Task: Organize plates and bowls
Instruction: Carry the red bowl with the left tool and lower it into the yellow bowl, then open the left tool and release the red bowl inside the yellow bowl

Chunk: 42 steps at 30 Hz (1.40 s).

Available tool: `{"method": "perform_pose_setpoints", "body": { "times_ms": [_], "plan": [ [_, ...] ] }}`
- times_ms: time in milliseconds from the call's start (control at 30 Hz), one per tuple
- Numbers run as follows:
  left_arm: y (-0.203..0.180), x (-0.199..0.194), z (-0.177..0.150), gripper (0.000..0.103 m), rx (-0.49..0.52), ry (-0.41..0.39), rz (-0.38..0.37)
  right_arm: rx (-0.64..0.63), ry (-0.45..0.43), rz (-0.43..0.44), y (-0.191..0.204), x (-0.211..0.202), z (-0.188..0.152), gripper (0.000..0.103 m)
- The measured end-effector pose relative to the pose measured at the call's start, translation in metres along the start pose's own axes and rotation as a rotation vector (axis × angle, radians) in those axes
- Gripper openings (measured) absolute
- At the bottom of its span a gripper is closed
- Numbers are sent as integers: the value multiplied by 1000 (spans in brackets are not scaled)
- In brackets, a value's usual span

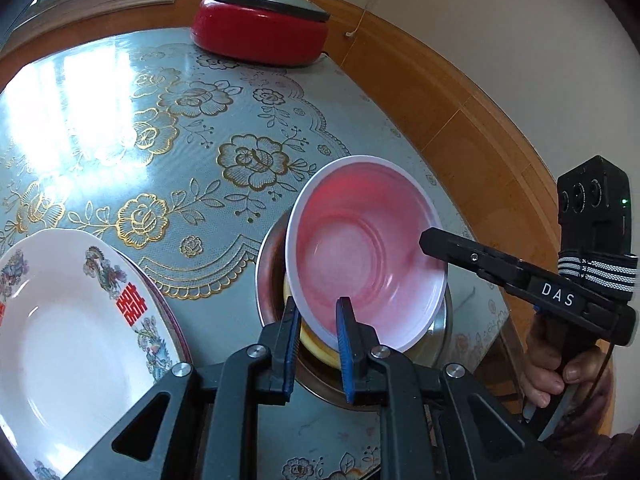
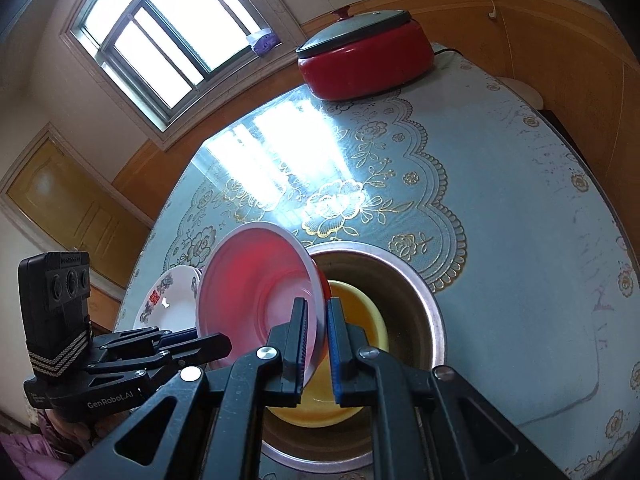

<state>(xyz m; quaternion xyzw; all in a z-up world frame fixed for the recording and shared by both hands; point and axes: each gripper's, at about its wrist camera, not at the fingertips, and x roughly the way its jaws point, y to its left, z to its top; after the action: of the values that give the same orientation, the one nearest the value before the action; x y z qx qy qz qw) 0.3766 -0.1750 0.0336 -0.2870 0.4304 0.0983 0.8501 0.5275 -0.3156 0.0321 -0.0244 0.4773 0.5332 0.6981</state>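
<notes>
Right tongs (image 2: 316, 344) are gripping the pink bowl's (image 2: 256, 300) rim, tilting it over the yellow bowl (image 2: 360, 320), seemingly for nesting; left tongs (image 1: 318, 344) are closed, apparently empty.

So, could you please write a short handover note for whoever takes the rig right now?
Left hand-held gripper: shut on the near rim of the pink bowl.
Right hand-held gripper: shut on the same bowl's rim.
Bowl is tilted over the steel basin, which holds a yellow bowl.
Patterned plates are stacked at the left.
Left to do: lower the pink bowl into the yellow one and release.
</notes>
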Motion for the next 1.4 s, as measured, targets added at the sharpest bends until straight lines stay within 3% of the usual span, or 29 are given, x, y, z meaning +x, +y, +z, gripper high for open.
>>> {"method": "perform_pose_setpoints", "body": {
  "times_ms": [667,867,1067,1267,1400],
  "plan": [
    [-4,16,-11,19,20,48,9,12,74,-62,-9,8,-18,12],
    [-7,16,-13,28,37,42,20,-1,86,-97,-10,11,-23,18],
    [-9,17,-14,28,56,35,33,0,92,-112,-11,14,-26,19],
    [-13,16,-17,29,102,10,69,-3,99,-127,-11,16,-28,26],
    [-14,12,-19,45,104,-11,36,-5,110,-132,-11,20,-29,29]
  ]
}}
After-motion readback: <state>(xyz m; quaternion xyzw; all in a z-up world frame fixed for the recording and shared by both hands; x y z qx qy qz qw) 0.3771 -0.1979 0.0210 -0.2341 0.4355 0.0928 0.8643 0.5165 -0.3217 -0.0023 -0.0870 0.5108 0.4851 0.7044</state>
